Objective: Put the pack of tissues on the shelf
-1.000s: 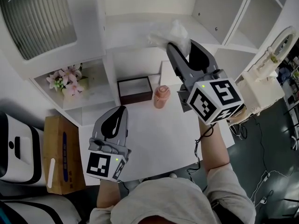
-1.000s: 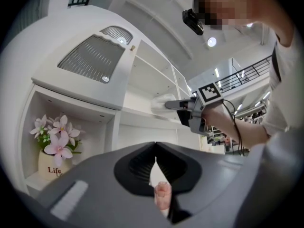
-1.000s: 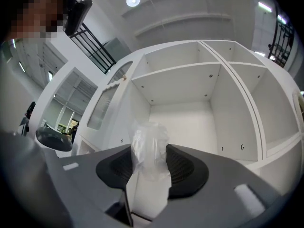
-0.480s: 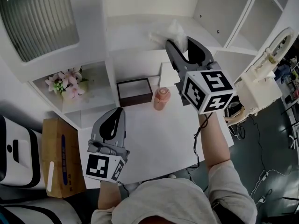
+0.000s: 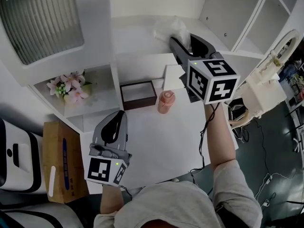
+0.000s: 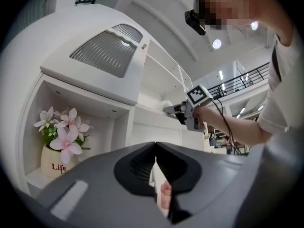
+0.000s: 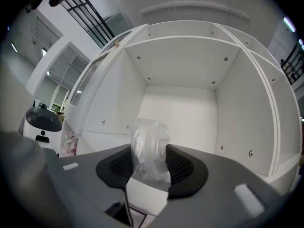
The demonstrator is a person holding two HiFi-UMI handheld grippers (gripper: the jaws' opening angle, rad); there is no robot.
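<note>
The pack of tissues (image 5: 172,29), in clear crinkled plastic, is pinched between the jaws of my right gripper (image 5: 184,39), which is raised in front of the white shelf unit (image 5: 142,27). In the right gripper view the tissues (image 7: 149,146) stand between the dark pads (image 7: 183,167), facing an empty shelf compartment (image 7: 178,103). My left gripper (image 5: 119,114) hangs low over the white table (image 5: 161,141) with its jaws pressed together and nothing in them. The left gripper (image 6: 156,148) sees the right gripper (image 6: 176,110) up by the shelf.
A dark brown open box (image 5: 138,94), a pink bottle (image 5: 165,101) and a white box (image 5: 173,77) stand at the table's far edge. A pot of pink flowers (image 5: 69,86) fills a lower left compartment. A cardboard box (image 5: 59,160) lies at the left, a white machine (image 5: 266,84) at the right.
My right gripper has carried the tissues a little further forward, toward the shelf. The left gripper has stayed nearly still.
</note>
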